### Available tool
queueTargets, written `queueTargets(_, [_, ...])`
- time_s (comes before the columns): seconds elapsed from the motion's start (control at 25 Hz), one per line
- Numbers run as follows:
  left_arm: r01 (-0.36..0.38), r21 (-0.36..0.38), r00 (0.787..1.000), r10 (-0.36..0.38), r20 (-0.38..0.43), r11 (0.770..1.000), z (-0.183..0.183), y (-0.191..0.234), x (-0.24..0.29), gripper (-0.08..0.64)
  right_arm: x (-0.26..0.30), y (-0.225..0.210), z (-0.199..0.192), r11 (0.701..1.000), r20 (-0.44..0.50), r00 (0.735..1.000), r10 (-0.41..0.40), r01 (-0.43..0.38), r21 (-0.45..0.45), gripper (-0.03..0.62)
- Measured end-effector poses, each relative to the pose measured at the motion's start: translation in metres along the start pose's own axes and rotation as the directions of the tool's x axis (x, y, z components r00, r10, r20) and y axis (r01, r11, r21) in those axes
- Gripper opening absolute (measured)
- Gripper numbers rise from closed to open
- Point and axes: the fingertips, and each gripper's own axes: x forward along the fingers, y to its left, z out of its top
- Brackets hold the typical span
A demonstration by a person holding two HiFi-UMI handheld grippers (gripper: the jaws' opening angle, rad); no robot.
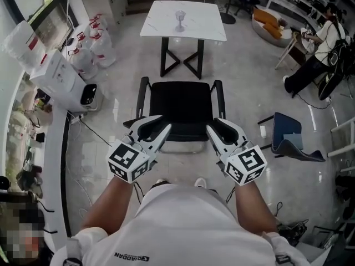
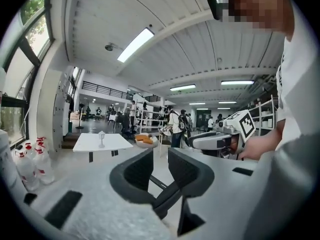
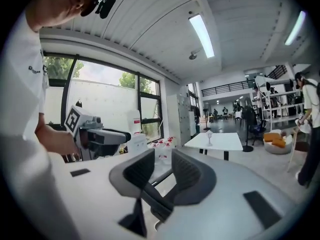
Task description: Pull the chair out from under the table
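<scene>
Flooring (image 1: pixel 249 82), glossy grey, carries one black armchair (image 1: pixel 186 107) and one white square table (image 1: pixel 161 21) beyond our left gripper (image 1: pixel 157 127) and right gripper (image 1: pixel 217 127), jaws spread, empty.

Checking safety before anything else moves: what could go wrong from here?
1. Both the left gripper and right gripper are open and empty, so the chair is unheld; a knock could send it toward the table and topple the glass.
2. The cable on the floor left of the chair could snag a foot.
</scene>
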Motion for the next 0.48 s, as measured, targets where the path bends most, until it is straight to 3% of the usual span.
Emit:
queueTargets(0.2, [0.006,0.020,1.000,-0.007,0.021,1.000,0.011,-0.004,-0.001,0.064,-0.003,0.003,0.005,1.000,0.018,1.000,-0.004,0.004,-0.020,0.069])
queueTargets(0.48, [-0.047,0.027,0.998,0.046,0.041,0.999,0.021,0.009,-0.011,0.024,-0.002,0.004,0.015,0.999,0.051,0.998,-0.021,0.022,-0.028,0.015])
